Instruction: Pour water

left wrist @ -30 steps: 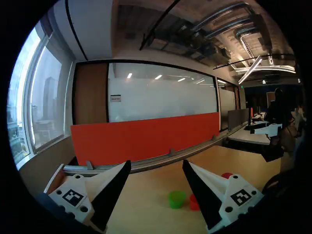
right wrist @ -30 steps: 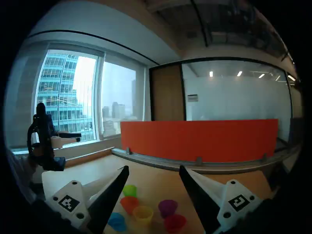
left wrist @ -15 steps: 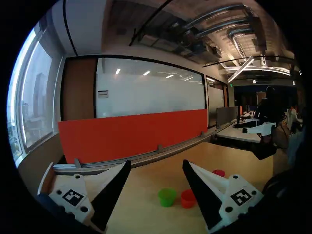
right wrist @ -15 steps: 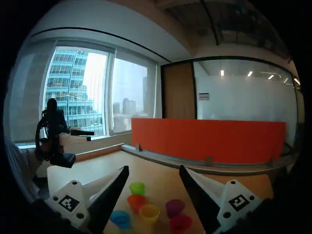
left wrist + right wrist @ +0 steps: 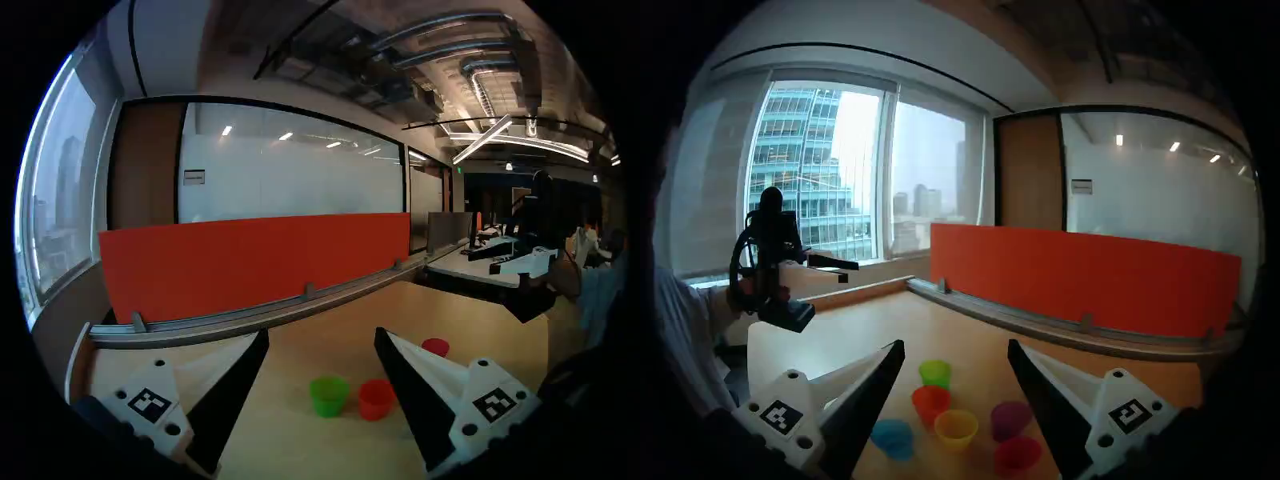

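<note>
Since a second ago both cameras are swinging. The green cup (image 5: pixel 329 395) and the orange cup (image 5: pixel 376 398) are sliding leftward in the left gripper view, the orange one coming out from behind a finger, while in the right gripper view the cups are drifting rightward.

We are holding the left gripper (image 5: pixel 320 331) with its fingers spread wide, gripping nothing. Beyond its tips the green and orange cups are standing just beside each other on the wooden table (image 5: pixel 336 448), and a red cup (image 5: pixel 435 346) is sitting farther off, past the right-hand finger.

We are holding the right gripper (image 5: pixel 955 344) equally wide and empty. Beyond its tips the green and orange cups are showing again, with a yellow cup (image 5: pixel 955 428), a blue cup (image 5: pixel 893 437) and a purple cup (image 5: pixel 1010 418) nearer — all upright on the table, none touching the fingers. Farther out, an orange divider (image 5: pixel 1088 280) is running along the table's far edge, and a window (image 5: pixel 816 192) is standing to its left.
</note>
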